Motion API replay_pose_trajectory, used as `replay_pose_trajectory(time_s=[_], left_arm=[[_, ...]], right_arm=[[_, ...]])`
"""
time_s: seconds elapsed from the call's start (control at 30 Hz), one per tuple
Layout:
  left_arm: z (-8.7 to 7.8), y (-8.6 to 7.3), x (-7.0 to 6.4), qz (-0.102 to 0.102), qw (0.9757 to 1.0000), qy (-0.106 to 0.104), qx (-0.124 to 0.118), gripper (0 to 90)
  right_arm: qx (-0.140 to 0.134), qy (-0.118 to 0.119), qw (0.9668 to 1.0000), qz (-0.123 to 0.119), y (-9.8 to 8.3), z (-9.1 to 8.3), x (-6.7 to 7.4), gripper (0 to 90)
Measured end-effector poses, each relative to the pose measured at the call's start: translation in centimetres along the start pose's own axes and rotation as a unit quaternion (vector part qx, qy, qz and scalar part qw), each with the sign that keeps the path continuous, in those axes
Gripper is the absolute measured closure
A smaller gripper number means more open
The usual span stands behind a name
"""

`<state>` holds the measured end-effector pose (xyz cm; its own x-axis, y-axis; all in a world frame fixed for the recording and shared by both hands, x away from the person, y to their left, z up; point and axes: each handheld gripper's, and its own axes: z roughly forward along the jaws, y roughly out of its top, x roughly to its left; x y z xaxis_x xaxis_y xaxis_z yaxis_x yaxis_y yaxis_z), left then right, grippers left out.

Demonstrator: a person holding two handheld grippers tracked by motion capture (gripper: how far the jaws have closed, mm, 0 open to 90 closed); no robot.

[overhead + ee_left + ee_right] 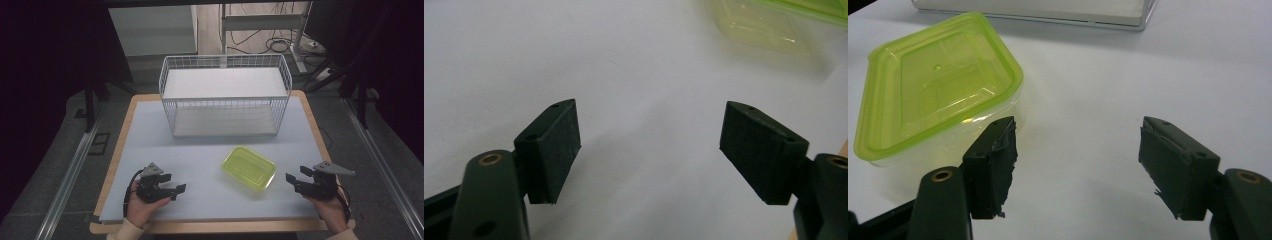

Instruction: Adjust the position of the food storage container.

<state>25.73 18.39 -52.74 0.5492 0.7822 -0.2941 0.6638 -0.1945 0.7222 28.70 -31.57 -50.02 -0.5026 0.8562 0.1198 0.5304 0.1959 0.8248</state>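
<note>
Resting untouched between the two grippers, the green lidded container (248,167) lies nearer the right gripper (296,181). Right and left gripper (176,190) jaws stand spread, empty. Grasping remains; the wire basket (225,95) beyond holds nothing.

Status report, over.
Left gripper and right gripper open, empty. Green-lidded container lies on the table between them. Wire basket stands behind.

One yellow-green lidded rectangular plastic container (248,167) sitting between the grippers, one white wire-mesh basket (225,95) standing beyond them, two black two-jaw grippers, left (176,191) and right (292,182)
</note>
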Motion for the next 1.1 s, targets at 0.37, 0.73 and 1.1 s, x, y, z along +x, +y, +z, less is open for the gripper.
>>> replay_pose_trajectory(time_s=[0.37, 0.73, 1.1], left_arm=[[0.0, 0.0, 0.0, -0.001, 1.0000, 0.001, 0.000, 23.6], [-0.1, 0.1, -0.1, -0.003, 1.0000, 0.002, -0.001, 23.6], [0.1, 0.0, -0.1, -0.002, 1.0000, 0.001, 0.004, 23.6]], right_arm=[[-0.026, 0.008, 0.9994, -0.021, 0.8, -1.4, 0.9, 76.0], [-0.021, 0.074, 0.9929, -0.090, 2.0, -2.3, 5.4, 89.9], [0.009, 0.145, 0.9809, -0.130, 1.9, -0.6, 10.4, 89.8]])
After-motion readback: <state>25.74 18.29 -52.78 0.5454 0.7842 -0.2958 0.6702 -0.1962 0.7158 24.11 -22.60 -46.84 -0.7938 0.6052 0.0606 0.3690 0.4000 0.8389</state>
